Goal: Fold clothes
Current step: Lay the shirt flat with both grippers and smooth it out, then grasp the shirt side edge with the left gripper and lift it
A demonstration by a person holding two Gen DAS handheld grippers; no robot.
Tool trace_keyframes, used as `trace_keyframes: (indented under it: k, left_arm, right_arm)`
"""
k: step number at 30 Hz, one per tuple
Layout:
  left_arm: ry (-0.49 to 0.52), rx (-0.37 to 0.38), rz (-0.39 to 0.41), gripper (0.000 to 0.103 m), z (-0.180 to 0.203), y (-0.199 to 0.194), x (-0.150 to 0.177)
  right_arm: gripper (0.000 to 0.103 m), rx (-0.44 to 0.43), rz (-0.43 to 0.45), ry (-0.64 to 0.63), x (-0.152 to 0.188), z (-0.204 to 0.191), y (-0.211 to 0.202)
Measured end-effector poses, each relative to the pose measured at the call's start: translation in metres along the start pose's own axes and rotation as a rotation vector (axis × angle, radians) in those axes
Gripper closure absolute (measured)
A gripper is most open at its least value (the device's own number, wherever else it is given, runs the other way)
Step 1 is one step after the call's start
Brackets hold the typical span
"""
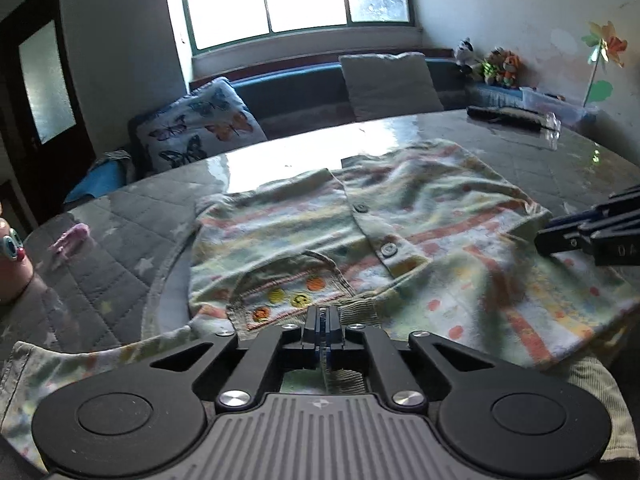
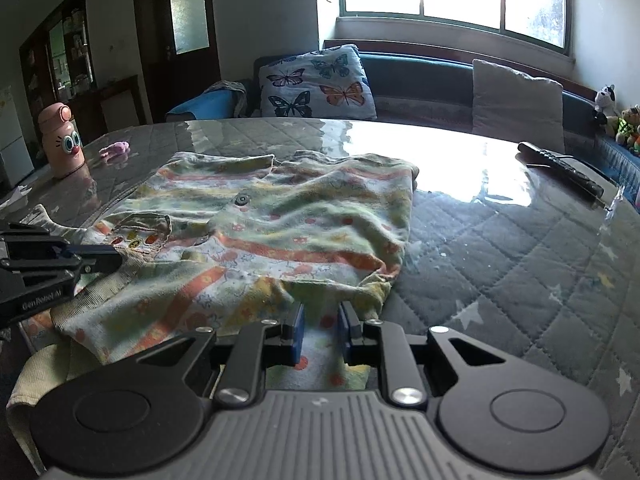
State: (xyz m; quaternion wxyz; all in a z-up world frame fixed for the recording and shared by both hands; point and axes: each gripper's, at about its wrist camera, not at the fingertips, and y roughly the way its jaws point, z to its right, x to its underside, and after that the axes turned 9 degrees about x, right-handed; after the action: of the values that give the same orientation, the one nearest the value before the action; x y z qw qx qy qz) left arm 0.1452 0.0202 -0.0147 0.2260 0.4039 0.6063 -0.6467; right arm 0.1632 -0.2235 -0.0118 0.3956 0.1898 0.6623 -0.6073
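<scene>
**Shirt partly folded, both near edges being gripped**

Progress is being judged as early to middle.

Left wrist view: the shirt (image 1: 360, 232) is being seen spread on the table (image 1: 120, 232), button placket up, with the pocket (image 1: 288, 292) just ahead of the left gripper (image 1: 322, 320). Its jaws are being held together on the ribbed near edge of the shirt, a strip of cloth being seen running back between the fingers. The right gripper (image 1: 560, 240) is being seen at the right, above the shirt's right side; from this view its grip cannot be told. The cloth is lying rumpled, not flat, and a loose part is hanging off toward the near left.

Right wrist view: the shirt (image 2: 280, 220) is being seen with its right side apparently turned in, the right edge running in a fairly straight line on the table (image 2: 500, 240). The right gripper (image 2: 320, 328) is being held with its jaws apart, cloth lying between them but not being pinched. The left gripper (image 2: 100, 258) is being seen at the left, closed at the shirt's edge near the pocket (image 2: 144, 232).

Remaining work, as judged: the near hem is yet to be carried over toward the collar, the left side is yet to be tidied, and wrinkles are yet to be smoothed.
</scene>
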Motion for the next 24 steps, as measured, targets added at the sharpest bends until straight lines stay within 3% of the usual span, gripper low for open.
trace_keyframes:
  k: [5, 10, 18, 24]
  left_arm:
    - [0.035, -0.048, 0.047, 0.101, 0.006, -0.006, -0.002]
    - [0.018, -0.033, 0.005, 0.100, 0.001, 0.003, 0.000]
    - [-0.021, -0.031, 0.014, 0.094, -0.012, -0.011, 0.001]
    - [-0.122, -0.080, 0.023, 0.071, -0.043, -0.034, 0.009]
  right_arm:
    - [0.085, -0.012, 0.010, -0.005, 0.001, -0.003, -0.001]
    - [0.084, -0.029, 0.026, -0.025, -0.003, -0.014, -0.007]
    - [0.084, -0.093, 0.023, -0.075, -0.006, -0.049, -0.005]
    - [0.084, -0.152, 0.029, -0.125, -0.002, -0.085, -0.011]
